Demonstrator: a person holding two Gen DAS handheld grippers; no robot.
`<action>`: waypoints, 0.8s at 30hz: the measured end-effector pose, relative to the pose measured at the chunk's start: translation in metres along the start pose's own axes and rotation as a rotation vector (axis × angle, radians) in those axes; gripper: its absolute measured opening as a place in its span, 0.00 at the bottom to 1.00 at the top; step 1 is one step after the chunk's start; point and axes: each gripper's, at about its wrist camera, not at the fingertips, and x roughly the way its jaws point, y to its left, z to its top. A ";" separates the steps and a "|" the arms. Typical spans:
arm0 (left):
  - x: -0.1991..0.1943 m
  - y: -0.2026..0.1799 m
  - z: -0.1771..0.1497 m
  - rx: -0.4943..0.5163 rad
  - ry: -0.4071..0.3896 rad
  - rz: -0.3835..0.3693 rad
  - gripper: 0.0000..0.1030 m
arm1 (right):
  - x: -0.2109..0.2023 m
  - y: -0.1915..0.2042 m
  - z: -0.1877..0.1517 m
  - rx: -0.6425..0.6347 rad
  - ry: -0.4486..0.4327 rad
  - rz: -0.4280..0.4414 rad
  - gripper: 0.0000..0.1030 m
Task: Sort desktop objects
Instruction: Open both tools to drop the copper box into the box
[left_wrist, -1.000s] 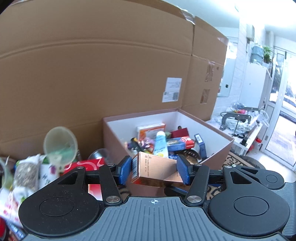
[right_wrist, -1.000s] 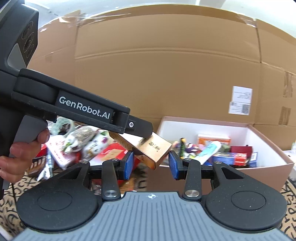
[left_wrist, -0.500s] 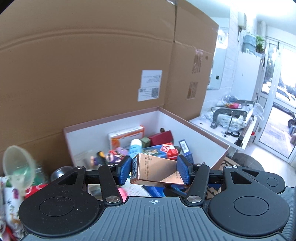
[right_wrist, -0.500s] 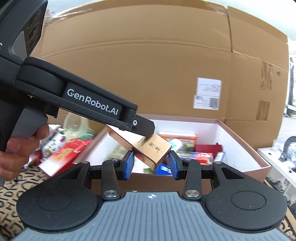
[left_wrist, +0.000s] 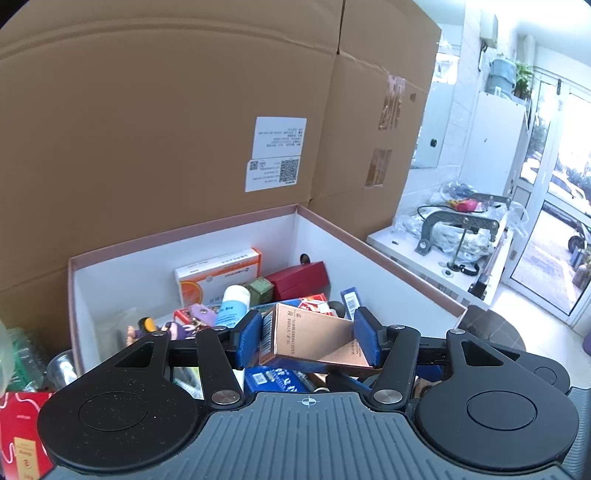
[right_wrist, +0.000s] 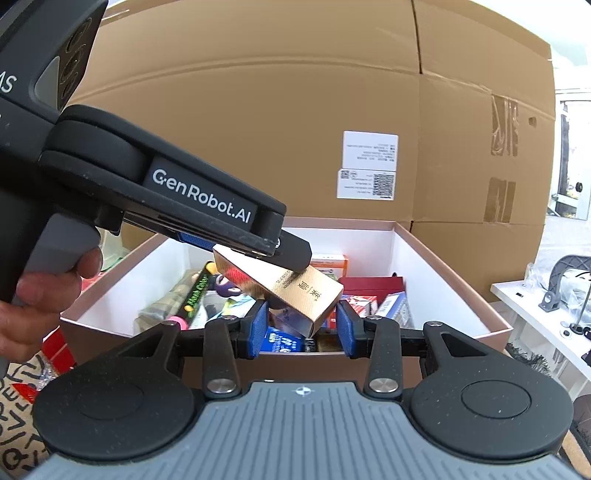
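Left wrist view: left gripper (left_wrist: 308, 341) clamping copper carton (left_wrist: 306, 341) over pink storage box (left_wrist: 388, 258); right gripper (right_wrist: 301, 328) gaping apart, touching nothing, just beside carton's lower end.

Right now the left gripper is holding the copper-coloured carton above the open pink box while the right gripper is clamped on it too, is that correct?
Not quite: the right gripper is open, its pads clear of the copper-coloured carton, as the right wrist view shows. The left gripper does hold it above the pink box.
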 end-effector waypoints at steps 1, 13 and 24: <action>0.003 0.000 0.000 -0.004 0.003 -0.001 0.56 | 0.000 -0.002 0.000 0.005 -0.001 0.001 0.44; 0.031 0.007 -0.001 -0.081 0.061 -0.027 0.91 | 0.010 -0.015 -0.004 0.007 -0.031 -0.067 0.69; 0.020 0.025 -0.012 -0.213 0.037 -0.029 1.00 | -0.006 -0.016 -0.012 0.025 -0.091 -0.133 0.99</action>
